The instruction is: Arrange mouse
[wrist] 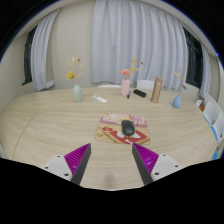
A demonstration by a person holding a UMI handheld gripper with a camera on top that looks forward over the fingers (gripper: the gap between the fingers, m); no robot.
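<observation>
Holding your gripper [112, 160] above the wooden table [40, 125], you keep its fingers spread wide with nothing between them. At twelve o'clock, just beyond the fingertips, the dark mouse [127, 127] rests on a patterned pink mat [112, 131].

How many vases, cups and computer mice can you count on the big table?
Vases holding flowers: 2, a pale green vase and a pink vase
Cups: 1, a tall tan cup
Mice: 1, a black computer mouse
Total: 4
</observation>
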